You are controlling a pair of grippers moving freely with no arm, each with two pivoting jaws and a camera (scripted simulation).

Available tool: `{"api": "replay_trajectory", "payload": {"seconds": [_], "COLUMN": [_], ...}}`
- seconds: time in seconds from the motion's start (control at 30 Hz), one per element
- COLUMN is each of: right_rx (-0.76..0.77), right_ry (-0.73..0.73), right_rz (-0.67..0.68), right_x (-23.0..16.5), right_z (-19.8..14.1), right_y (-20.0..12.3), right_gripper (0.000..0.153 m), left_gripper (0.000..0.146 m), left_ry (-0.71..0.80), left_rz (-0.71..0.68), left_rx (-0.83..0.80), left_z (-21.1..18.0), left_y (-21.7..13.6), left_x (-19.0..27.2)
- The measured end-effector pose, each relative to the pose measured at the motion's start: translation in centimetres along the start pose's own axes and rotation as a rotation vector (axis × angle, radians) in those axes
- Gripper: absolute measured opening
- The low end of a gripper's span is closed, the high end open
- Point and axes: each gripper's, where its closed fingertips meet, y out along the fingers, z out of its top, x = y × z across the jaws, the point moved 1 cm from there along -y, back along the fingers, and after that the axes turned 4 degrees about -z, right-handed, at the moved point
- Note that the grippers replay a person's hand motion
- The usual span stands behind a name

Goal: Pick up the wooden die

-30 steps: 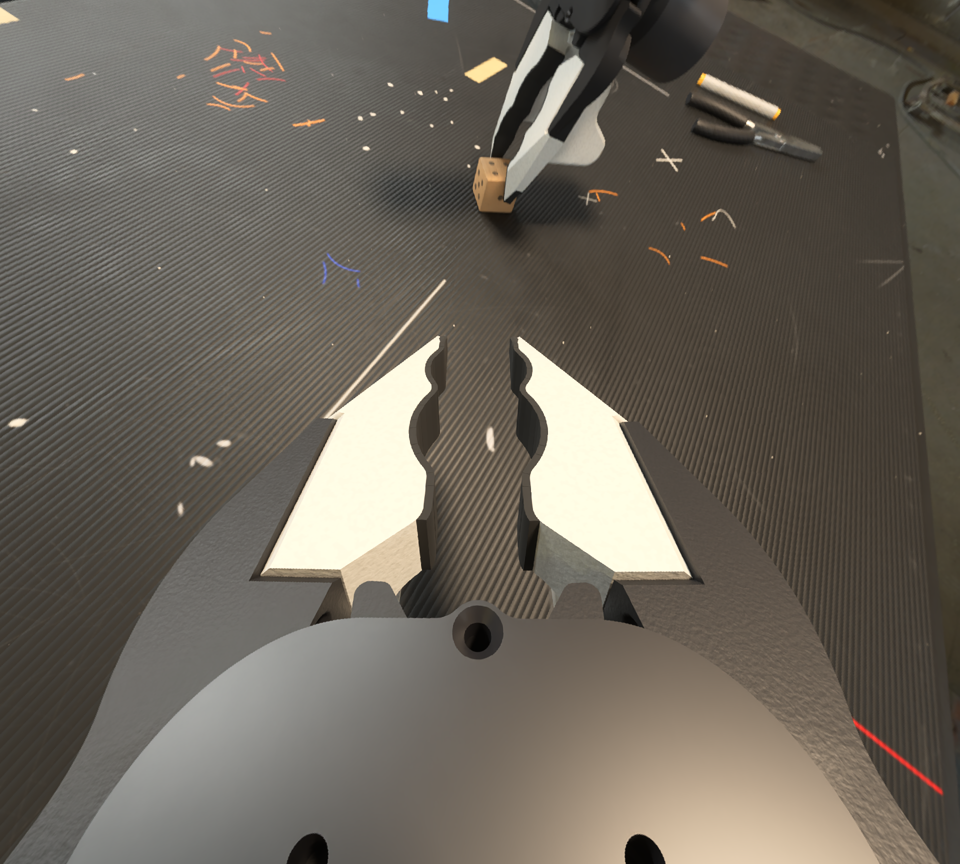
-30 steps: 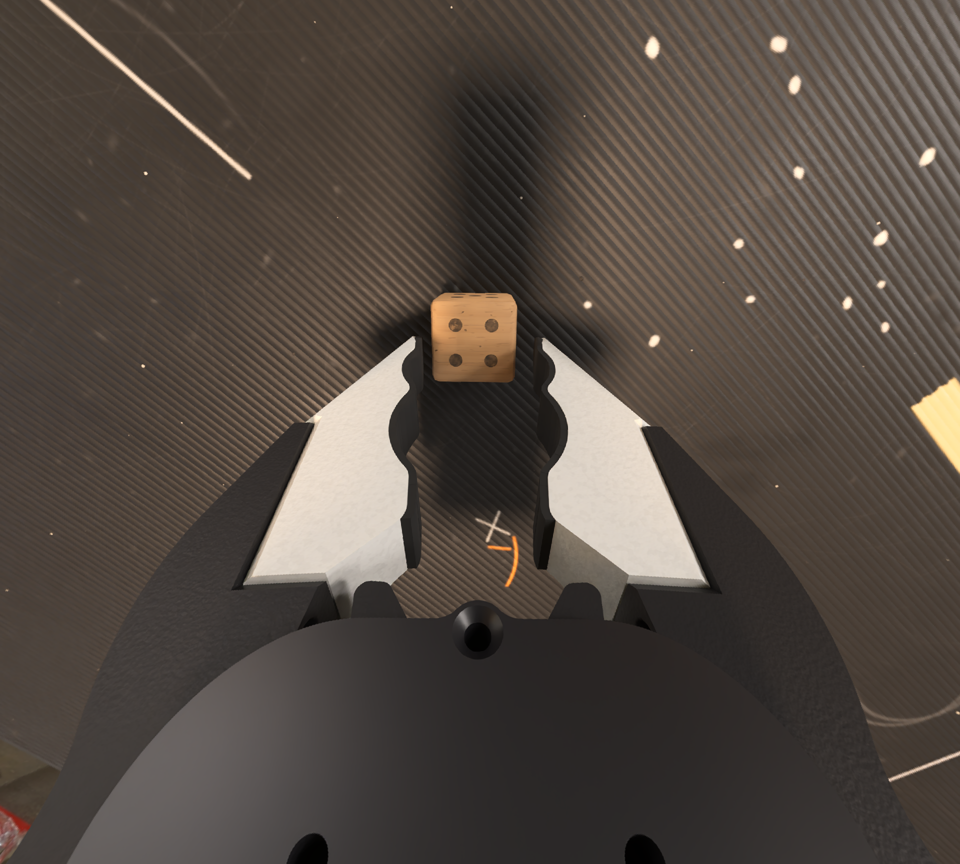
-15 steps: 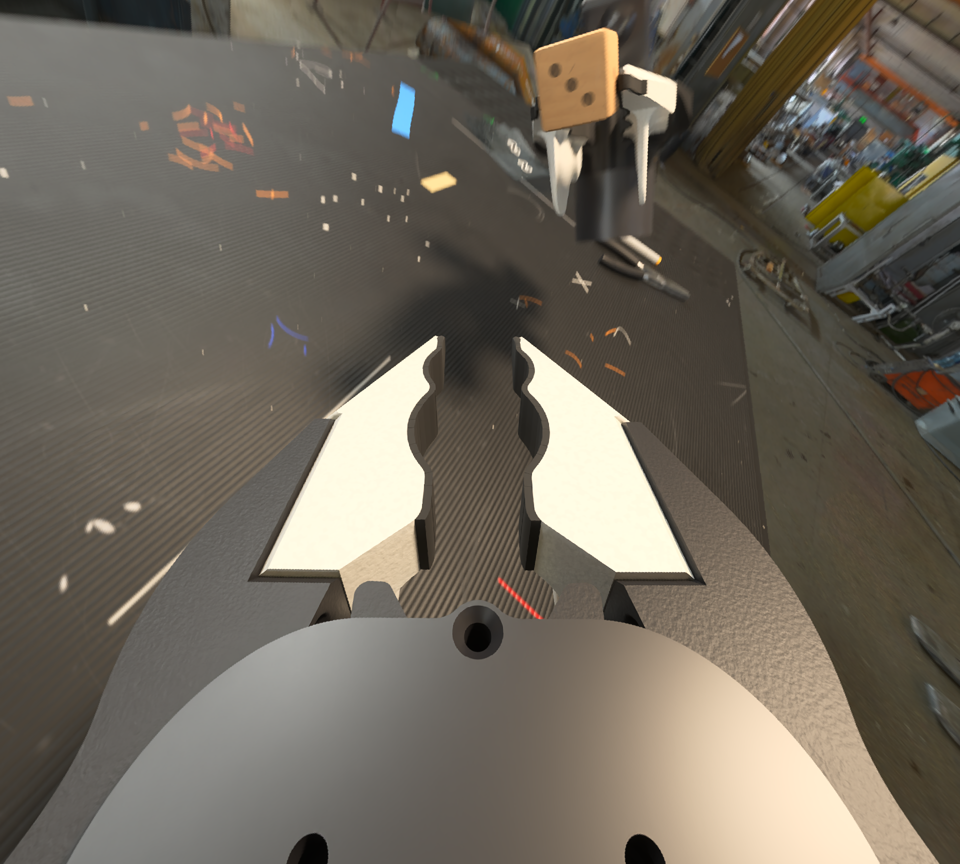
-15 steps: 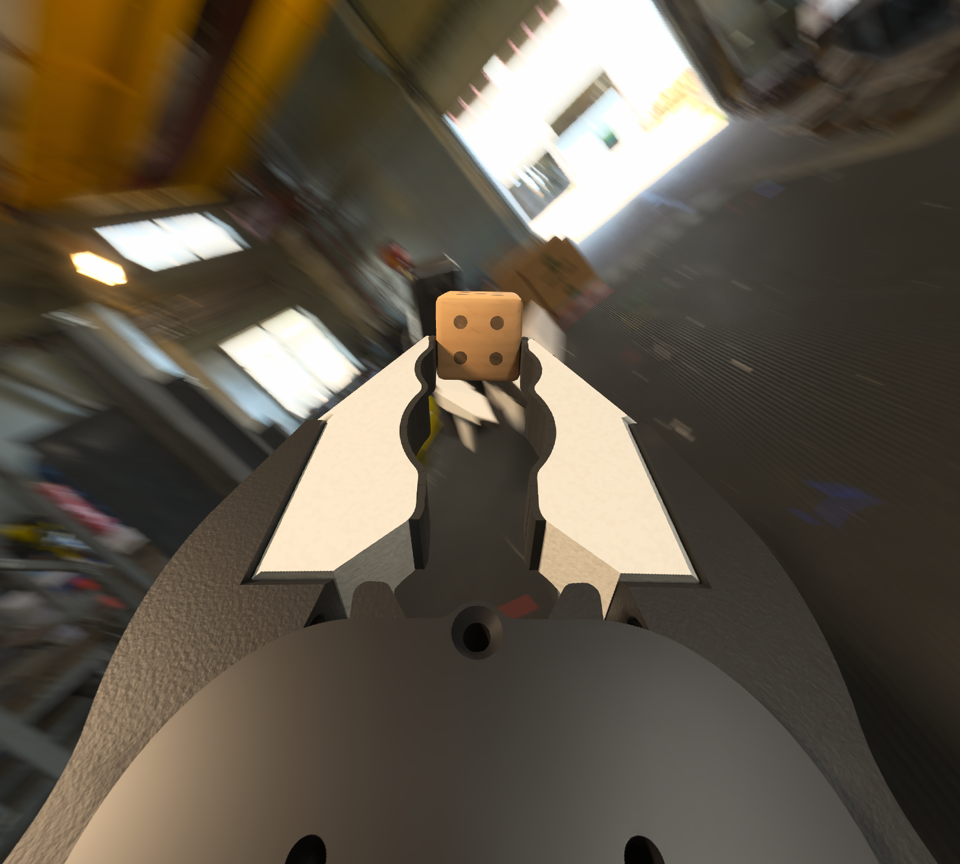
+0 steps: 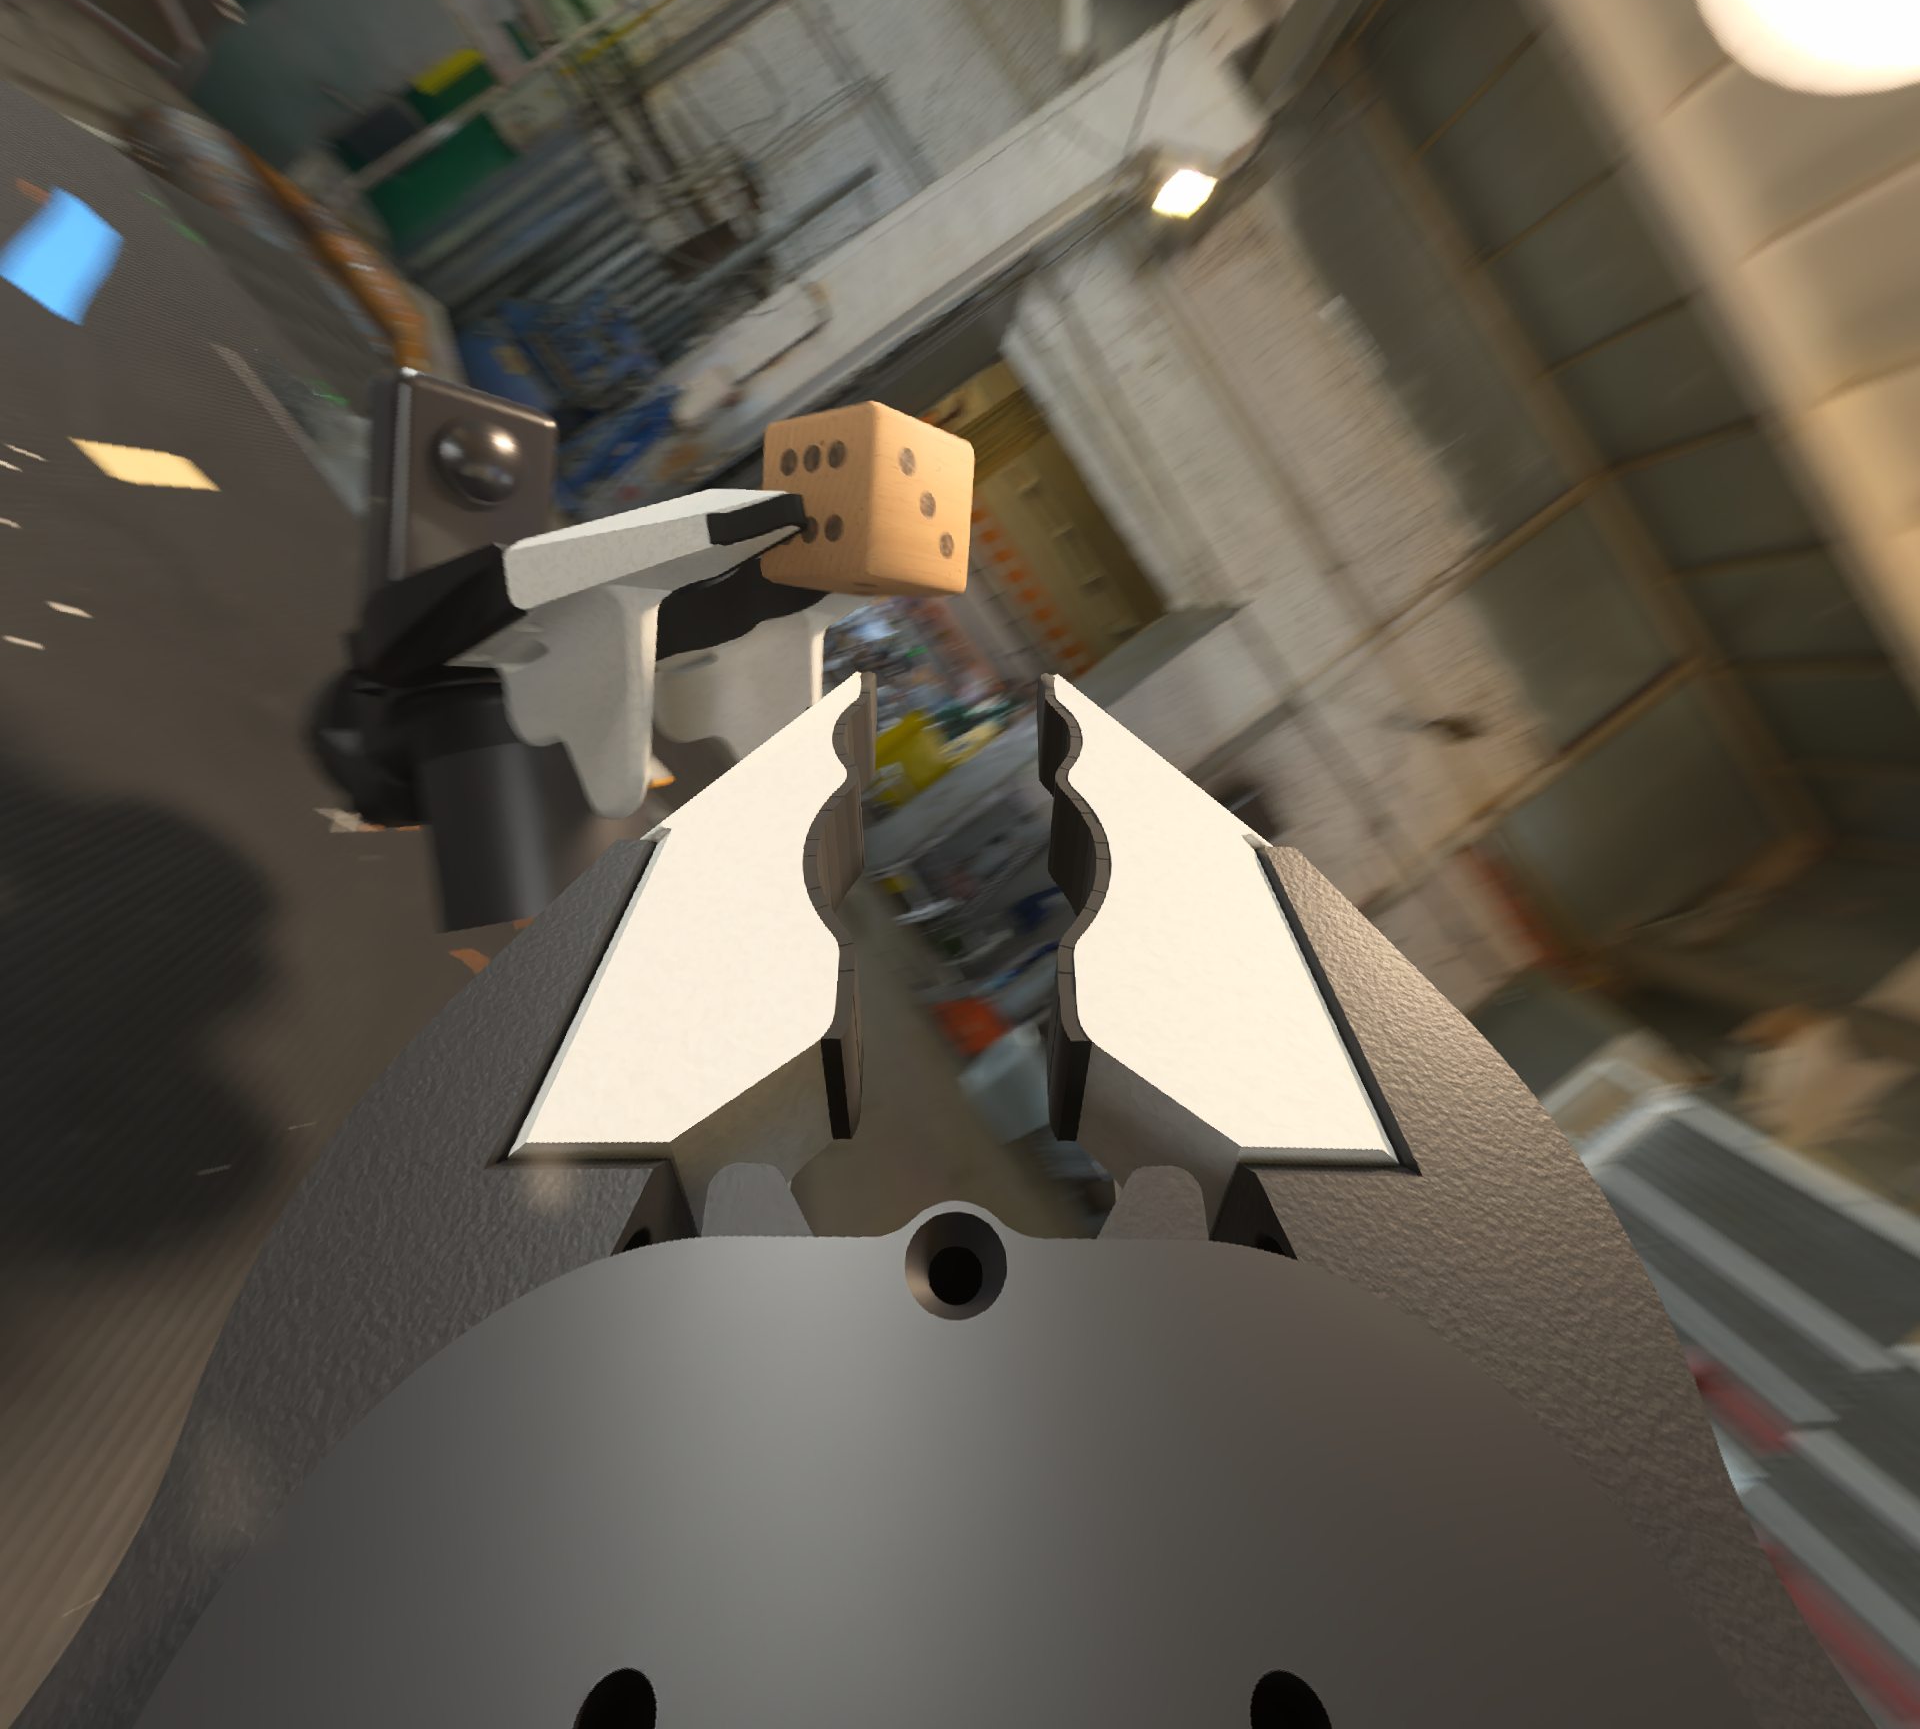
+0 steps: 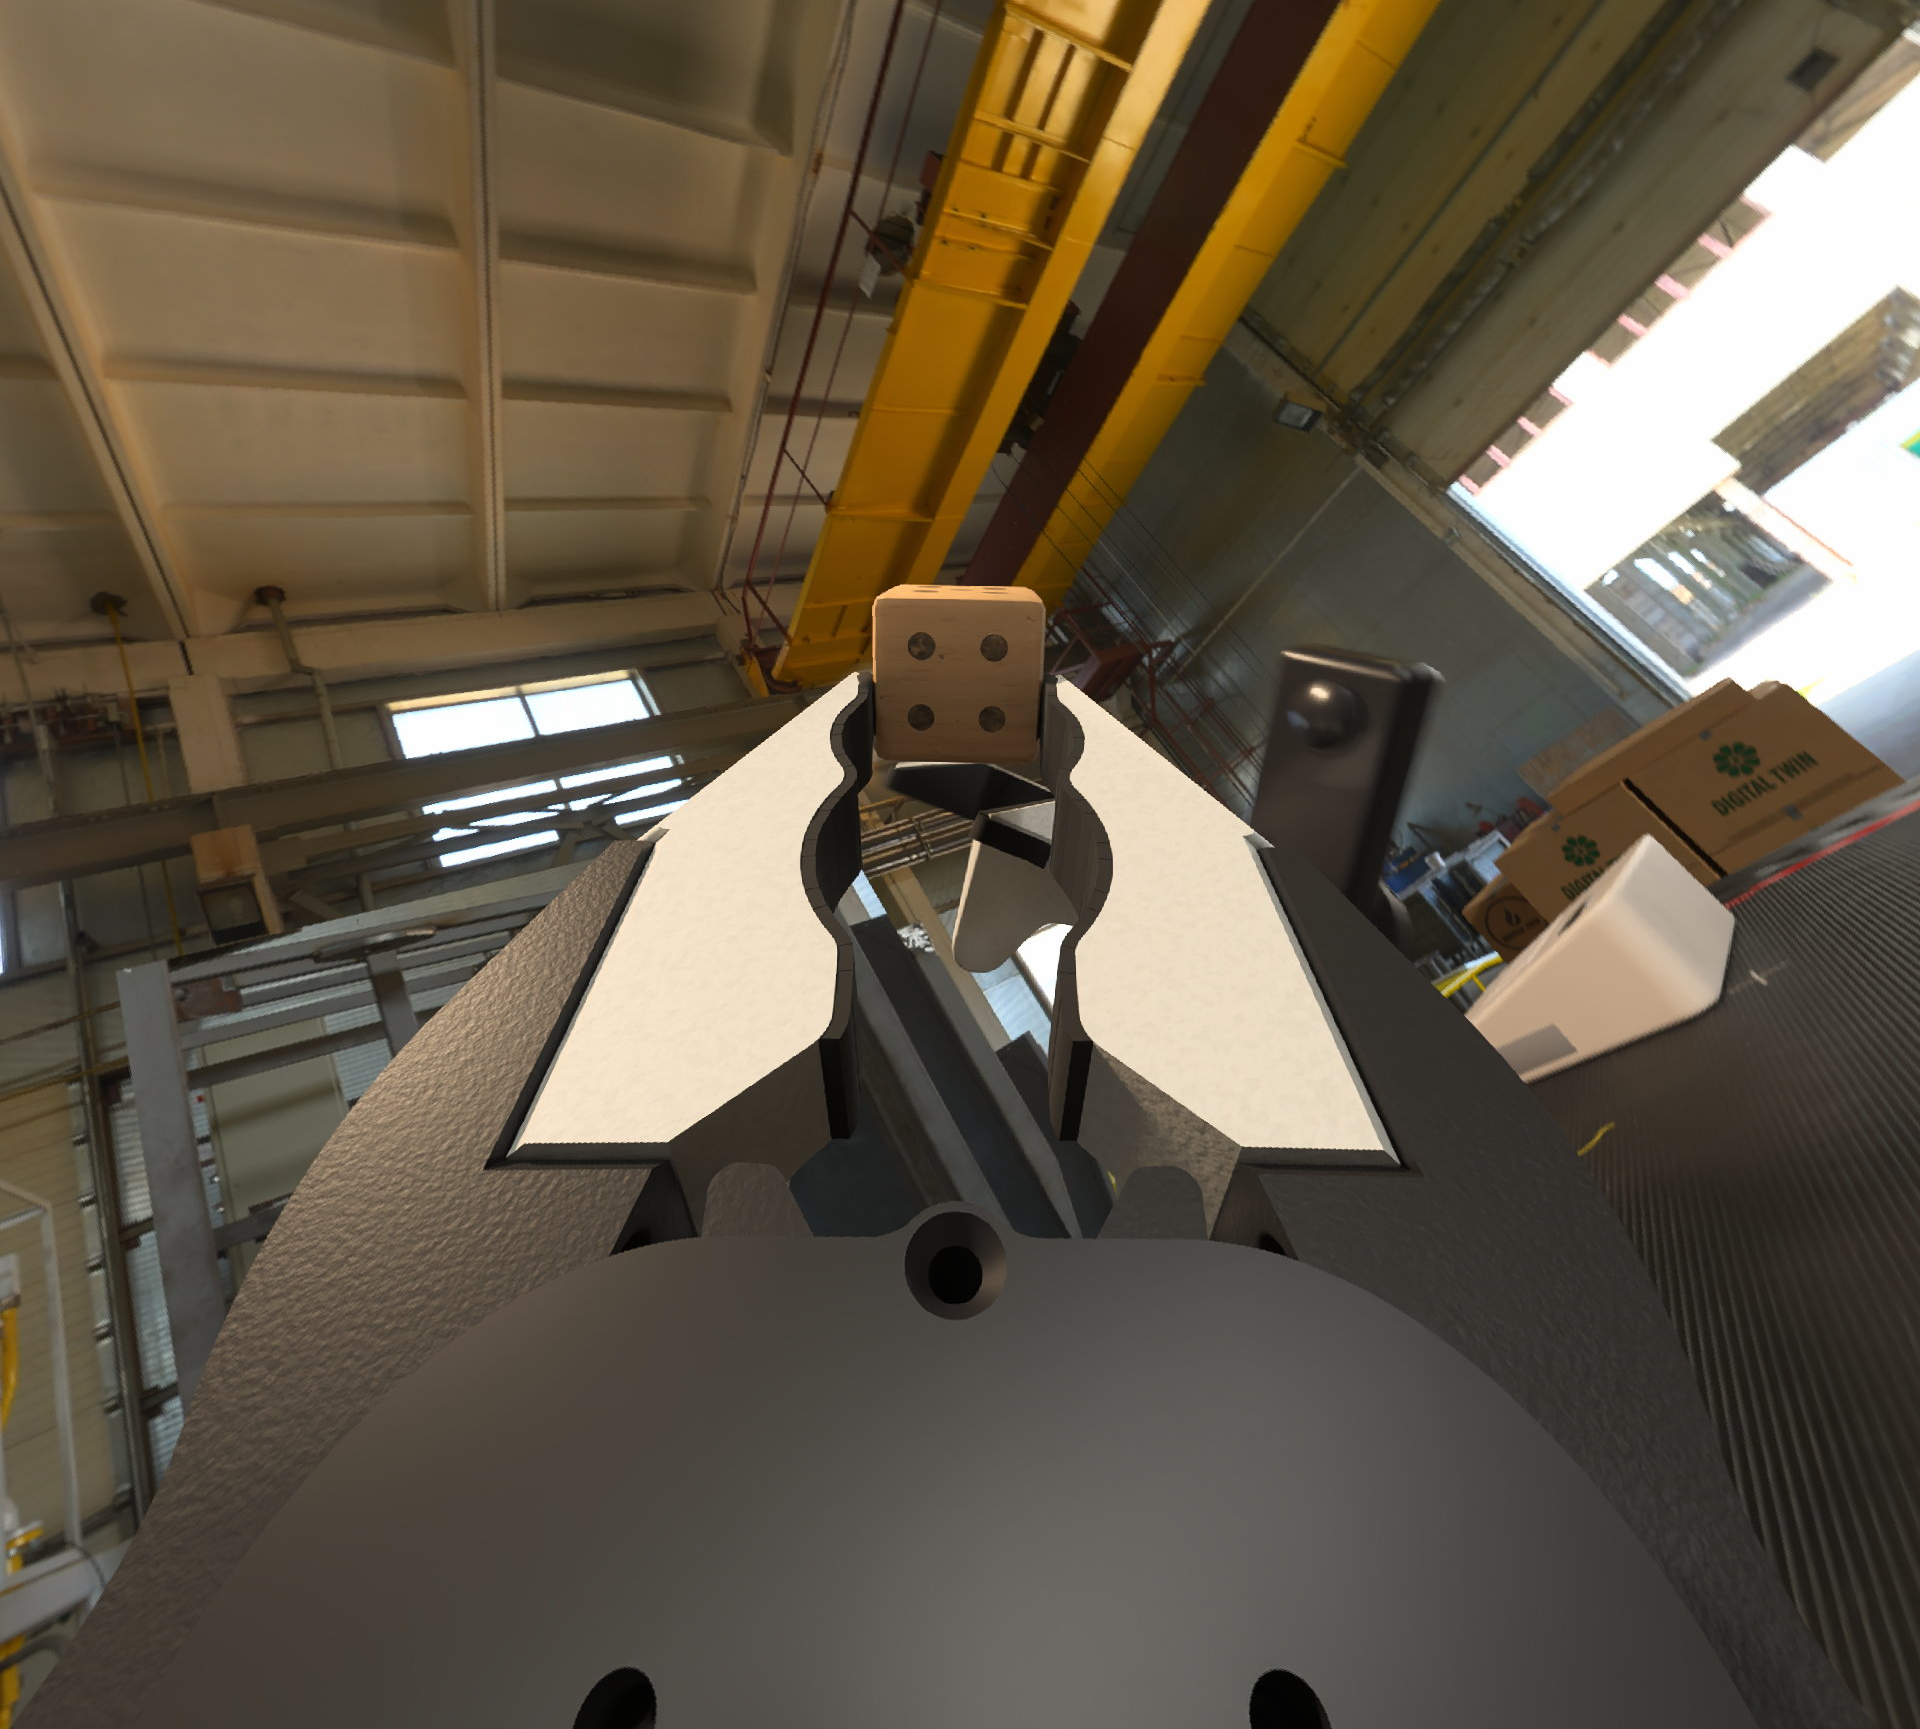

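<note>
The wooden die point(image 6: 956, 671) is a small light-brown cube with dark pips. My right gripper point(image 6: 956, 705) is shut on it, holding it at the fingertips high off the dark table point(image 6: 1766, 1212). The view points up at the hall ceiling. In the left wrist view the die point(image 5: 873, 500) shows just above and left of my left gripper point(image 5: 954, 692), pinched by the right gripper's fingers point(image 5: 623, 549). My left gripper has a narrow gap and holds nothing. Its finger point(image 6: 997, 900) and dark body point(image 6: 1340, 775) show just behind the die.
A white box point(image 6: 1600, 973) stands on the table at the right, with cardboard boxes point(image 6: 1704, 786) beyond it. A yellow crane beam point(image 6: 987, 225) runs overhead. The left wrist view is motion-blurred, with the table point(image 5: 125, 952) at its left edge.
My right gripper closed on the die and lifted it off the table, swinging upward. My left gripper also rose and tilted up, bringing its tips close under the die.
</note>
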Motion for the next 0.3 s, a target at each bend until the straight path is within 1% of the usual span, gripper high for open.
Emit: {"api": "replay_trajectory", "payload": {"seconds": [0.03, 0.1, 0.2, 0.3], "right_rx": [0.008, 0.016, -0.01, -0.057], "right_ry": [-0.01, -0.034, -0.063, -0.088], "right_rz": [0.012, 0.01, -0.018, -0.06], "right_x": [0.0, 0.2, 0.6, 1.1], "right_z": [-0.1, -0.4, -1.1, -1.8], "right_y": [0.2, 0.5, 0.7, 1.0], "right_gripper": [0.032, 0.032, 0.032, 0.032], "left_gripper": [0.031, 0.031, 0.031, 0.03], "left_ry": [-0.071, -0.145, -0.198, -0.225], "left_rz": [-0.054, -0.099, -0.115, -0.099], "left_rx": [0.036, 0.081, 0.104, 0.113], "left_z": [0.3, 0.7, 0.7, 0.6], "left_y": [-0.2, -0.5, -0.7, -0.8], "left_x": [0.1, -0.1, -0.4, -0.9]}}
